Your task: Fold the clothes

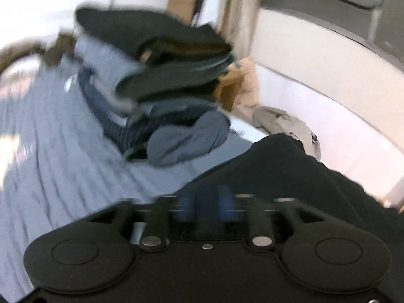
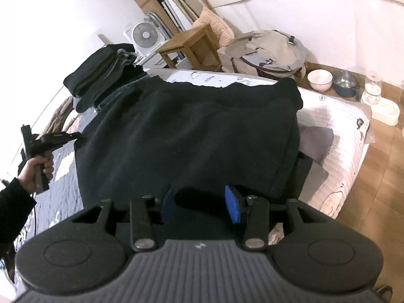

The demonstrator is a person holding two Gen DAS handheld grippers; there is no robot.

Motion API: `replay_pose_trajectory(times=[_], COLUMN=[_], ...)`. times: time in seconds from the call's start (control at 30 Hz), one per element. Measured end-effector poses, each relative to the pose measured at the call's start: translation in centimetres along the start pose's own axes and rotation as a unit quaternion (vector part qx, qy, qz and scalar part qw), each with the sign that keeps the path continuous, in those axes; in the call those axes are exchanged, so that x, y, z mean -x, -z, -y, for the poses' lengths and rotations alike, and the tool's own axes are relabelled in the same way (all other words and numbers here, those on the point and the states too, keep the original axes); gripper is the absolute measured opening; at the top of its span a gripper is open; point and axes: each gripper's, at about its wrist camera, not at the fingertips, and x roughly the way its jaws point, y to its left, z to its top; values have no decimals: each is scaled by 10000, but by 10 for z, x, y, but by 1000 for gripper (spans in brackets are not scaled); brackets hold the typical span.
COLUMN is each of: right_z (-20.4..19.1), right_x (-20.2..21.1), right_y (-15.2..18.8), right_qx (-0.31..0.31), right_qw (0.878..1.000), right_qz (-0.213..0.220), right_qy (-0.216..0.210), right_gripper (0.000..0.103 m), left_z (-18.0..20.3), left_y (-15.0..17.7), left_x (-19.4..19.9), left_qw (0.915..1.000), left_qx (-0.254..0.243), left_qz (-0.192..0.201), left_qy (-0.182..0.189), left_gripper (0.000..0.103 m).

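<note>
In the left wrist view, everything is blurry. Your left tongs [image 1: 209, 205] sit low in the picture, with blue pads [image 1: 186, 207] that are smeared. I cannot tell if they are open or closed, or if cloth is between them. The black garment [image 1: 290, 171] lies just in front of them on the bed [image 1: 50, 139], which has a blue-grey striped cover. Farther back on the bed is a pile of folded clothes [image 1: 156, 58], dark ones on top and blue ones under them. A grey bag [image 1: 285, 123] sits past the edge of the bed.

In the right wrist view, the picture is sharp. Your right tongs [image 2: 202, 203] are part way open, and the near edge of the black garment [image 2: 197, 131] bunches up between the two blue pads [image 2: 232, 204]. I cannot tell if the pads press on it. The garment is spread wide over the bed [image 2: 338, 156]. Your left hand [image 2: 38, 169] holds the other tongs [image 2: 75, 135] at the garment's left edge. The pile of folded clothes [image 2: 101, 73] sits at the far left corner of the bed. On the floor past the bed are a wooden stool [image 2: 192, 44], a white fan [image 2: 145, 35], the grey bag [image 2: 267, 50], a white bowl [image 2: 319, 79] and a metal bowl [image 2: 344, 82].
</note>
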Motion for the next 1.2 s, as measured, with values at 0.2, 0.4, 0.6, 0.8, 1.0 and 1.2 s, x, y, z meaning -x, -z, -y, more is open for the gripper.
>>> replay_pose_trajectory(times=[0.2,0.4,0.6,0.8,1.0,1.2], right_z=[-8,-20,-22,-24,-35,-61], right_x=[2,1,2,3,10,17], right_y=[4,6,3,3,8,14], right_qx=[90,207,242,254,304,495], right_qw=[9999,9996,9995,9995,9994,9983], right_qz=[-75,-102,-105,-99,79,285], right_qy=[-81,-174,-182,-172,-123,145], right_gripper=[44,44,44,44,44,57], left_z=[15,-14,-40,-64,22,118], left_y=[17,19,12,10,33,63], left_x=[-21,-17,-5,15,61,84], left_qw=[9979,9995,9979,9973,9989,9929], left_qx=[-568,41,231,711,-36,-499], left_qz=[-262,-298,-52,-196,101,-246], left_qy=[-152,43,-596,-28,457,1047], left_gripper=[33,3,0,2,68,70])
